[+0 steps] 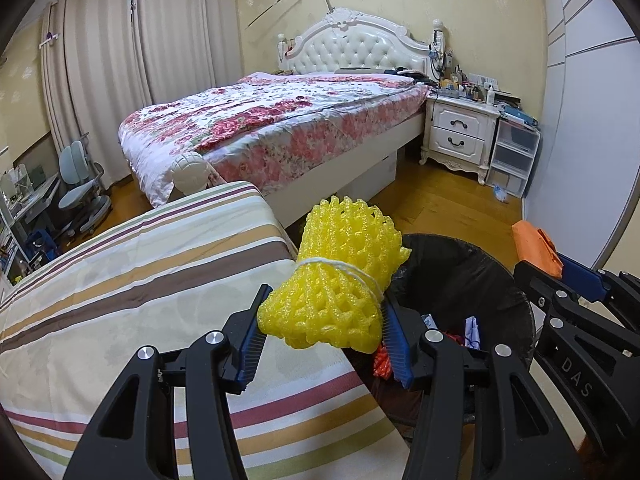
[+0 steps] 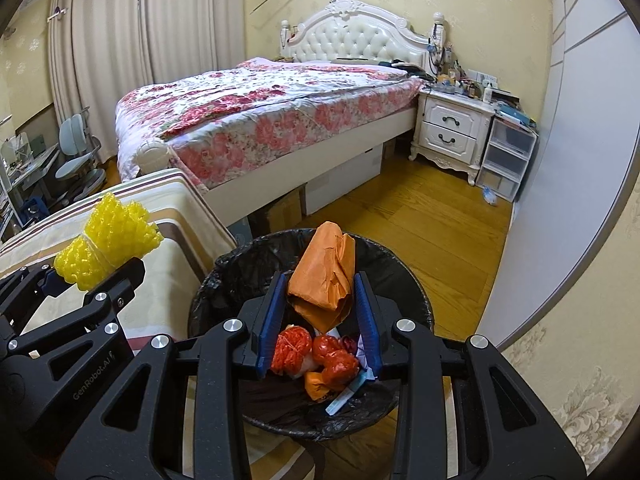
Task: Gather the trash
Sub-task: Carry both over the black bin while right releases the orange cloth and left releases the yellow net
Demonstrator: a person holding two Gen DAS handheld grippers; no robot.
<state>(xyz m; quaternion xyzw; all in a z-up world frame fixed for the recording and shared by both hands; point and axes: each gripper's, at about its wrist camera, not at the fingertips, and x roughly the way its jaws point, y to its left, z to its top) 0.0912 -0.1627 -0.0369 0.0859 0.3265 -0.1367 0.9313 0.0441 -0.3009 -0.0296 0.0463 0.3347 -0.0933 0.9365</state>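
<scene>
My left gripper (image 1: pixel 322 312) is shut on a yellow foam net (image 1: pixel 340 276) tied with white string, held at the striped cloth's edge beside the bin; it also shows in the right wrist view (image 2: pixel 106 240). My right gripper (image 2: pixel 320 296) is shut on a crumpled orange paper bag (image 2: pixel 324 276), held over the black-lined trash bin (image 2: pixel 240 264). The bin holds red foam nets (image 2: pixel 316 352) and other scraps. In the left wrist view the bin (image 1: pixel 472 276) is right of the foam net, and the orange bag (image 1: pixel 534 252) shows at far right.
A striped cloth surface (image 1: pixel 140 280) lies left of the bin. A floral bed (image 2: pixel 260 120) stands behind, a white nightstand (image 2: pixel 452 128) and plastic drawers (image 2: pixel 506 160) at right, a desk chair (image 2: pixel 76 156) at left. Wooden floor (image 2: pixel 420 216) lies between.
</scene>
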